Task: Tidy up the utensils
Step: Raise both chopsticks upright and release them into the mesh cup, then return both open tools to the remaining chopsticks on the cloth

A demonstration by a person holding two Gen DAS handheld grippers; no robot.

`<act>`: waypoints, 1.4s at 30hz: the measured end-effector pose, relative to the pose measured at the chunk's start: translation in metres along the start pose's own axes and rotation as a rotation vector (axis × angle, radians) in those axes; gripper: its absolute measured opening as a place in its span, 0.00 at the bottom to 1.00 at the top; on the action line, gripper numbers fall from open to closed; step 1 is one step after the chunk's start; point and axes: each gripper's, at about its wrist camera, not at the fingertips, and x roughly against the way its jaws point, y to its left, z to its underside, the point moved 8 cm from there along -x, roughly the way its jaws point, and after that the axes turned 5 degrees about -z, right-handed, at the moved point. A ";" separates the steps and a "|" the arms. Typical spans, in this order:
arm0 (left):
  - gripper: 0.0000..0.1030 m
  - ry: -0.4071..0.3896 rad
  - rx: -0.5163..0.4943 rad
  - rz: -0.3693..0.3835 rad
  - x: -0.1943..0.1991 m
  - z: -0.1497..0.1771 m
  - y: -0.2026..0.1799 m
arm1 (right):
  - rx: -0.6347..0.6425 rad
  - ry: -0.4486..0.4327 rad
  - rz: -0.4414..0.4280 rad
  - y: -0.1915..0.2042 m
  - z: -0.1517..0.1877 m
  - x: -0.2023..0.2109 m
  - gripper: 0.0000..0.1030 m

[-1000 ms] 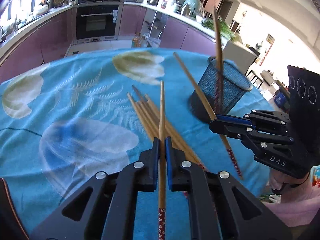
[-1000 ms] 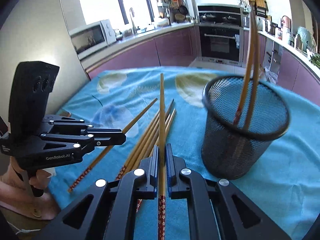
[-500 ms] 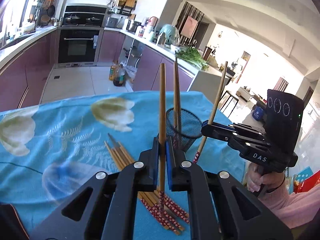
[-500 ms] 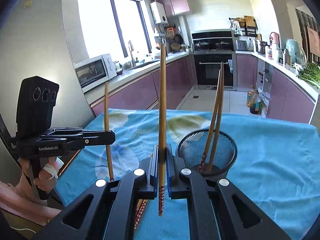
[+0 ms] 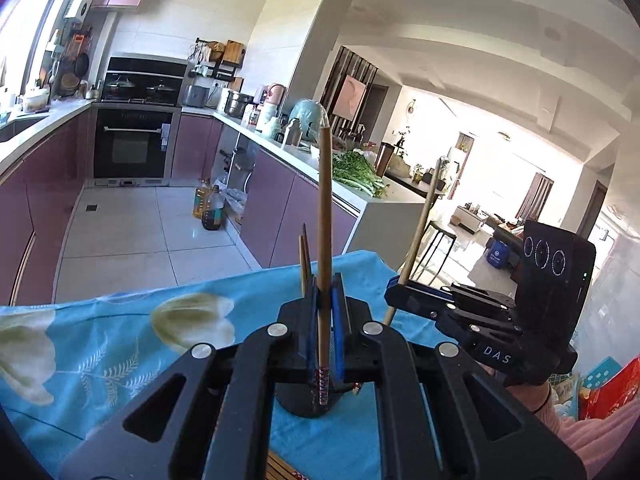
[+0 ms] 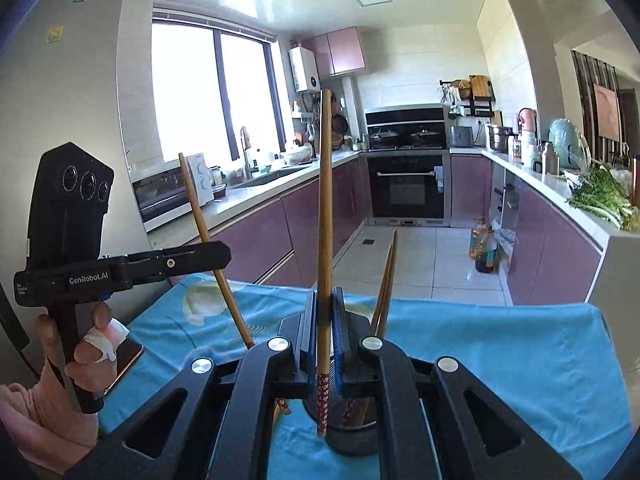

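Chopsticks are held upright, one clamped in each gripper: one (image 5: pixel 325 216) in the left gripper (image 5: pixel 326 320), another (image 6: pixel 325 216) in the right gripper (image 6: pixel 325 320), patterned ends down. Both are poised over the mesh cup (image 6: pixel 352 438), where two sticks (image 6: pixel 385 280) already stand. The step in hand is judged to be the drop into the cup. Next, each tip is to be lowered inside the rim before the jaws are loosened. Blue cloth (image 6: pixel 500 344) is spread beneath.

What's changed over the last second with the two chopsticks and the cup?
Both tools lifted their chopsticks off the cloth and swung them upright: the left tool now holds its chopstick over the mesh cup, the right tool beside it. Both grips unchanged; two chopsticks remain in the cup.
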 end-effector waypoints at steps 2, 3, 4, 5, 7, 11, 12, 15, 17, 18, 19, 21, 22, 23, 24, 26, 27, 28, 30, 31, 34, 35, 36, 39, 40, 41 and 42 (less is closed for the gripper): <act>0.07 -0.003 -0.015 -0.001 -0.005 -0.007 -0.004 | 0.005 -0.007 0.010 -0.005 -0.004 -0.002 0.06; 0.07 -0.001 -0.020 -0.004 -0.008 -0.009 -0.005 | 0.006 -0.008 0.015 -0.006 -0.005 -0.003 0.06; 0.07 0.004 -0.027 -0.010 -0.012 -0.010 -0.007 | 0.007 -0.009 0.020 -0.009 -0.005 -0.005 0.06; 0.07 0.008 -0.033 -0.018 -0.015 -0.010 -0.008 | 0.005 -0.010 0.022 -0.009 -0.005 -0.006 0.06; 0.07 0.024 -0.050 -0.042 -0.024 -0.008 -0.009 | -0.004 -0.013 0.024 -0.013 -0.006 -0.010 0.06; 0.07 0.073 -0.082 -0.069 -0.040 0.004 -0.011 | -0.015 -0.019 0.029 -0.017 -0.007 -0.015 0.06; 0.07 0.087 -0.087 -0.072 -0.044 0.007 -0.011 | -0.020 -0.022 0.030 -0.019 -0.008 -0.017 0.06; 0.07 0.117 -0.098 -0.074 -0.052 0.015 -0.011 | -0.031 -0.037 0.029 -0.020 -0.010 -0.019 0.06; 0.07 0.131 -0.104 -0.075 -0.055 0.019 -0.012 | -0.034 -0.035 0.028 -0.021 -0.009 -0.021 0.06; 0.07 0.139 -0.107 -0.076 -0.060 0.021 -0.011 | -0.036 -0.026 0.030 -0.021 -0.007 -0.024 0.06; 0.07 0.148 -0.111 -0.075 -0.062 0.024 -0.011 | -0.038 -0.019 0.031 -0.022 -0.006 -0.026 0.06; 0.07 0.168 -0.119 -0.076 -0.065 0.029 -0.007 | -0.042 0.004 0.031 -0.023 0.001 -0.030 0.06; 0.07 0.177 -0.123 -0.075 -0.066 0.031 -0.007 | -0.043 0.018 0.033 -0.023 0.004 -0.033 0.06; 0.07 0.188 -0.129 -0.074 -0.068 0.035 -0.007 | -0.046 0.033 0.035 -0.025 0.008 -0.035 0.06; 0.07 0.198 -0.133 -0.073 -0.071 0.037 -0.007 | -0.051 0.055 0.036 -0.027 0.013 -0.039 0.06; 0.07 0.222 -0.139 -0.066 -0.076 0.044 -0.007 | -0.058 0.088 0.036 -0.028 0.021 -0.044 0.06; 0.07 0.229 -0.138 -0.067 -0.079 0.046 -0.007 | -0.064 0.115 0.040 -0.030 0.027 -0.048 0.06; 0.07 0.238 -0.139 -0.066 -0.082 0.048 -0.006 | -0.070 0.132 0.041 -0.031 0.032 -0.050 0.06; 0.07 0.261 -0.137 -0.061 -0.088 0.053 -0.006 | -0.084 0.177 0.038 -0.033 0.041 -0.056 0.06; 0.07 0.271 -0.136 -0.059 -0.091 0.055 -0.005 | -0.090 0.194 0.042 -0.034 0.045 -0.059 0.06; 0.08 0.280 -0.134 -0.073 -0.097 0.058 -0.002 | -0.104 0.231 0.054 -0.036 0.056 -0.064 0.06; 0.10 0.277 -0.133 -0.082 -0.099 0.058 -0.001 | -0.109 0.236 0.056 -0.037 0.057 -0.065 0.07; 0.13 0.273 -0.137 -0.089 -0.100 0.058 0.000 | -0.112 0.239 0.057 -0.038 0.059 -0.066 0.07; 0.25 0.260 -0.141 -0.106 -0.097 0.057 0.001 | -0.120 0.237 0.066 -0.039 0.062 -0.068 0.08; 0.26 0.255 -0.139 -0.110 -0.096 0.057 0.002 | -0.121 0.234 0.066 -0.039 0.062 -0.068 0.08; 0.26 0.249 -0.138 -0.114 -0.094 0.057 0.002 | -0.124 0.230 0.068 -0.040 0.061 -0.067 0.10; 0.26 0.242 -0.135 -0.118 -0.091 0.057 0.004 | -0.127 0.228 0.068 -0.040 0.060 -0.068 0.11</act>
